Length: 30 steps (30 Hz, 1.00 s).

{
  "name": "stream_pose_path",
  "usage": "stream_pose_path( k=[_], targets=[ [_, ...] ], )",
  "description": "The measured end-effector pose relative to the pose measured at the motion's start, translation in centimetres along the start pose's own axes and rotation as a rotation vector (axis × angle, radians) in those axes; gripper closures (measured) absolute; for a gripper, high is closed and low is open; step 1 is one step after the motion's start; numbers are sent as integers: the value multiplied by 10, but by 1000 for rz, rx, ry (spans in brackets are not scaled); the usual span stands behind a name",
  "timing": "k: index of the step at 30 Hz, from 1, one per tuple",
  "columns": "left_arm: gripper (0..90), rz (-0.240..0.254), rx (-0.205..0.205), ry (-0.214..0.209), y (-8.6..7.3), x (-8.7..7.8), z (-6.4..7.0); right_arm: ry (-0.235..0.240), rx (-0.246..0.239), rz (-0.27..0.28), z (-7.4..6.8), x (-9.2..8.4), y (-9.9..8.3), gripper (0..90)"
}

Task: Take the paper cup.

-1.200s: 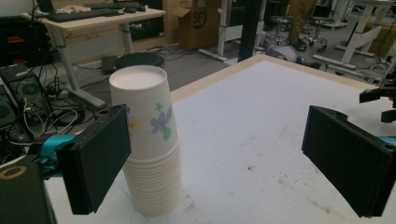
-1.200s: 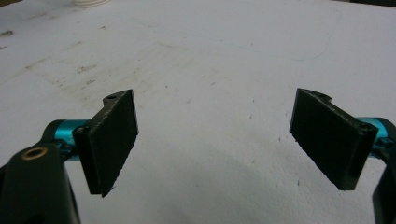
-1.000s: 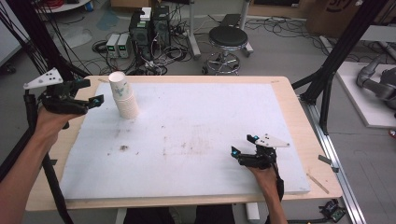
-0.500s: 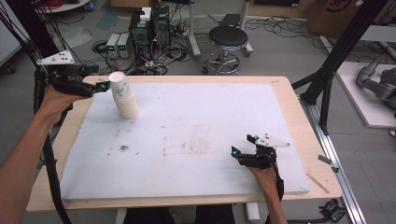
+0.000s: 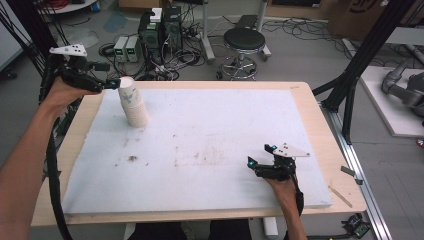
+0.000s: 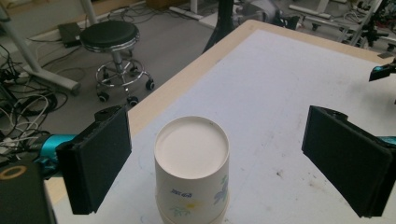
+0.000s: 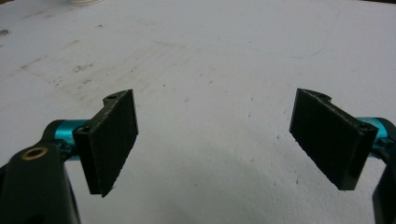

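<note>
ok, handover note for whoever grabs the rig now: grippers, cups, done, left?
Left gripper: open, jaws either side of the top of the upside-down paper cup stack, not touching it.
Right gripper: open, holding nothing, low over the white mat at the near right.
Stack stands at the mat's far left.
Done: left gripper lined up.
Left: likely close on the top cup and lift.

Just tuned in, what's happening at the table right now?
A person works with a gripper in each hand. The left gripper hangs above the upside-down stack of paper cups at the far left of the white mat, jaws wide open on either side of the top cup and not touching it. The right gripper sits low over the mat's near right part, open and holding nothing. The stack stands upright on the mat.
</note>
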<state>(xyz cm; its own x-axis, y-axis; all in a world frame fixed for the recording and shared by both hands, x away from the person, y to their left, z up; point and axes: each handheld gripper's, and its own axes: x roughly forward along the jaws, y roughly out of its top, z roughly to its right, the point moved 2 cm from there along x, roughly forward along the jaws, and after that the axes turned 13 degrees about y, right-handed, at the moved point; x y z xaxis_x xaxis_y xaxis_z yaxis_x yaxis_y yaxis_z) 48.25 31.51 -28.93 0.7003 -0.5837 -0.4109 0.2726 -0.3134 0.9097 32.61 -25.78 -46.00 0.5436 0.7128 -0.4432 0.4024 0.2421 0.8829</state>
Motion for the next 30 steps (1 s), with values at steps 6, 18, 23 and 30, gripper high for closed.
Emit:
stream_pose_path(
  k=[6, 18, 23, 30],
  targets=[
    [82, -45, 26, -17, 2, 12, 0, 2, 1, 7, 0, -1, 0, 155],
    [82, -125, 9, -18, -7, 29, -4, 7, 5, 13, 0, -1, 0, 155],
    [95, -175, 14, 3, -8, 36, -3, 6, 7, 13, 0, -1, 0, 154],
    [95, -266, 37, 7, 2, 43, -1, 10, 9, 12, 0, -1, 0, 154]
  ],
)
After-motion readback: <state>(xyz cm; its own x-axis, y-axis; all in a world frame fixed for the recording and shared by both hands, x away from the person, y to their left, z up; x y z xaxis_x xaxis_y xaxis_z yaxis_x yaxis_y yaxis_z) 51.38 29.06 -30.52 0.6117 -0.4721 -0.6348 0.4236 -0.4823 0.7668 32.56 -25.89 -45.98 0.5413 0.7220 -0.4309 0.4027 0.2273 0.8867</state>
